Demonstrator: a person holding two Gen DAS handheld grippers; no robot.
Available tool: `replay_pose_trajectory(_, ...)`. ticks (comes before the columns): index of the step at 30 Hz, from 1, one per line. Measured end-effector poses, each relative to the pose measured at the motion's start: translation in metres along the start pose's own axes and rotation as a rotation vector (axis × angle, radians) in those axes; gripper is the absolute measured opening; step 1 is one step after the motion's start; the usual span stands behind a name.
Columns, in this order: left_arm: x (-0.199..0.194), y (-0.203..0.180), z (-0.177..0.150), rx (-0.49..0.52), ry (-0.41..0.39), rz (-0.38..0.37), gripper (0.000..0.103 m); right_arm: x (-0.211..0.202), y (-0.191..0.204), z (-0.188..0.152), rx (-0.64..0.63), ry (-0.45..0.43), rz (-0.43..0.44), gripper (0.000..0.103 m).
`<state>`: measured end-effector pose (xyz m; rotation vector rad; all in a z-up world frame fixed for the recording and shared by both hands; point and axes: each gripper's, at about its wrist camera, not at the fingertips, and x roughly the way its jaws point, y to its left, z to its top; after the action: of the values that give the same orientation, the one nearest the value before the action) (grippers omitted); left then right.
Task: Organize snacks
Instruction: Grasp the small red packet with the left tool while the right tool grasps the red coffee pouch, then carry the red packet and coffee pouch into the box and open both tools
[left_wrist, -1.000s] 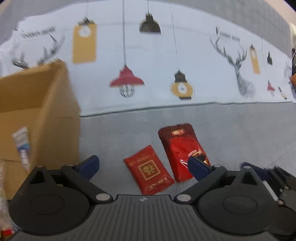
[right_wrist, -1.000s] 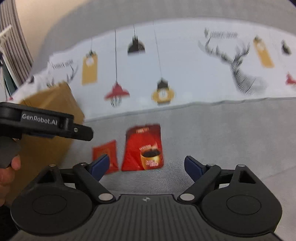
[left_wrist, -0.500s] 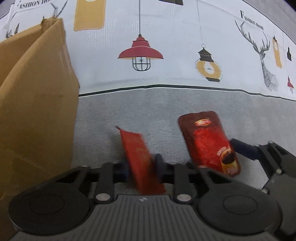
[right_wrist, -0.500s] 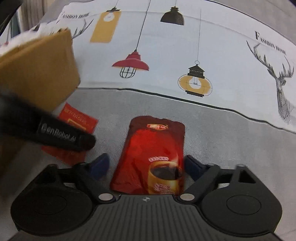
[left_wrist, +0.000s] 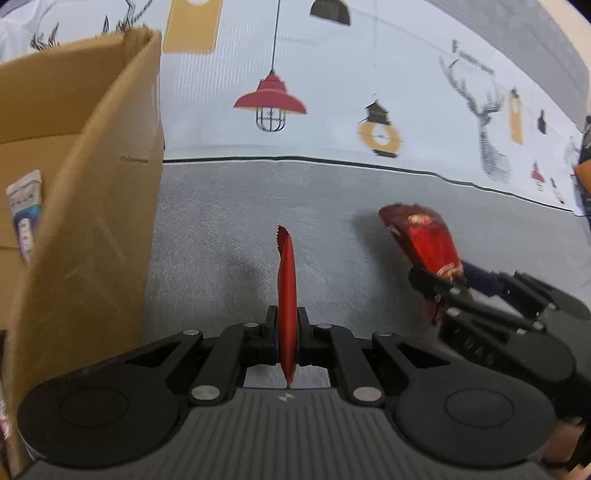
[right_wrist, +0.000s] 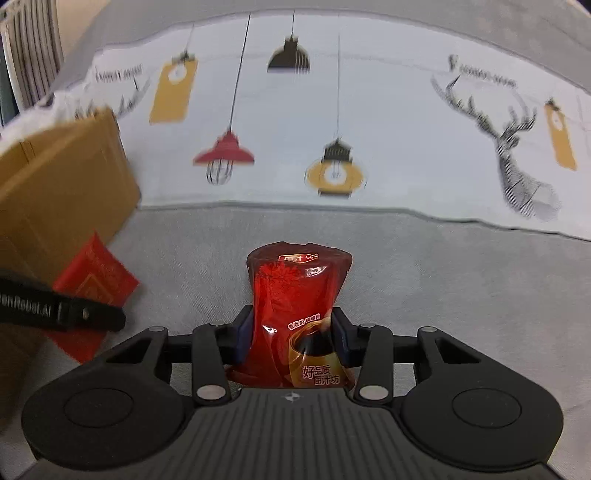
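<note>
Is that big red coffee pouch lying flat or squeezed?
Squeezed. The right gripper is shut on the coffee pouch, whose middle is pinched narrow between the fingers while its top flares wider.

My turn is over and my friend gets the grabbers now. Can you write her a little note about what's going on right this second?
Left gripper: shut on the flat red packet, held edge-on above the grey cloth.
Right gripper: shut on the red drink pouch, squeezing its middle.
The cardboard box stands open on the left; a white-and-blue packet shows inside it.
Done: both red snacks are picked up.
Left: neither is in the box yet. Probably carry each over and let go inside, left one first since it is nearer.
</note>
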<state>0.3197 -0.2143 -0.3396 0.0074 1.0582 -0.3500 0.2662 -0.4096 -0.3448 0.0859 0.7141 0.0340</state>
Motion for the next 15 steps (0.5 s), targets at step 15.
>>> replay_pose_trajectory(15, -0.175, 0.021, -0.029, 0.059, -0.254, -0.05, 0.007, -0.126, 0.066, -0.01, 0.139, -0.156, 0.086, 0.045)
